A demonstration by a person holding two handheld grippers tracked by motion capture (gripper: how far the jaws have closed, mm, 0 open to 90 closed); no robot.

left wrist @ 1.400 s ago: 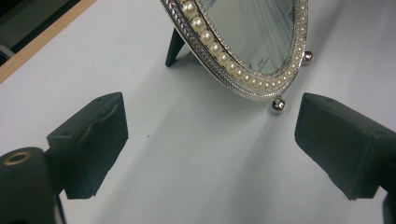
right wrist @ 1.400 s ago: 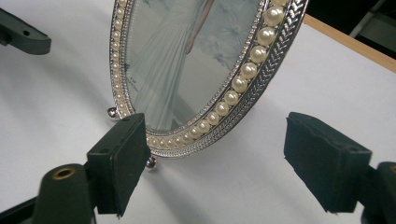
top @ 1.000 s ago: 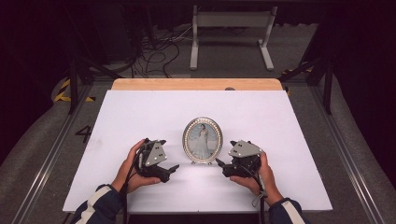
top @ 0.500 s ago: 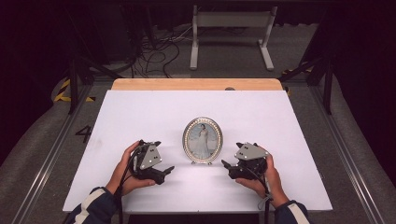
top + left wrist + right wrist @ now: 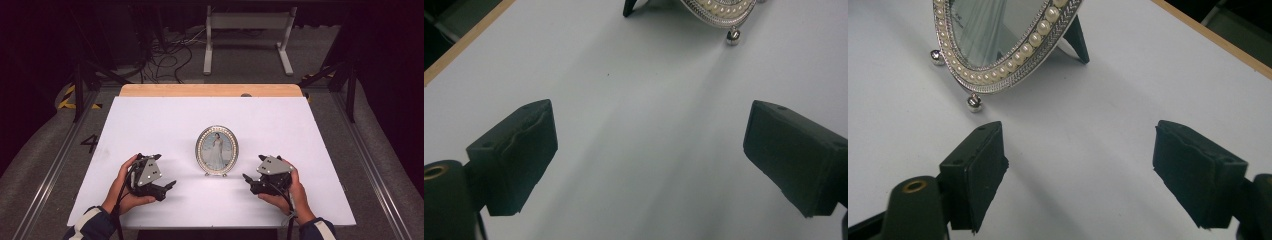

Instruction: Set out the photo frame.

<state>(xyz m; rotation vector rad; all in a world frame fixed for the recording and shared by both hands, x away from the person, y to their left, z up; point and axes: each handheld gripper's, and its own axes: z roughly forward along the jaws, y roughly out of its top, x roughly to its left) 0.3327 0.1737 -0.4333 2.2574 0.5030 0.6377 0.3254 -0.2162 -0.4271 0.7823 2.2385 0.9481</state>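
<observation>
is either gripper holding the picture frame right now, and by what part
Nothing is held. The left gripper and right gripper both stand open on either side of the oval picture frame, apart from it, with bare table between their jaws.

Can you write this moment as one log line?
oval silver pearl-rimmed picture frame: upright, untouched | left gripper: open, beside it | right gripper: open, beside it

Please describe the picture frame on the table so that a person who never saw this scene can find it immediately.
On the white table, look near the middle, between the left tongs and the right tongs. There stands the oval silver picture frame, upright on small ball feet. Its rim of pearl-like beads and the portrait inside set it apart.
</observation>
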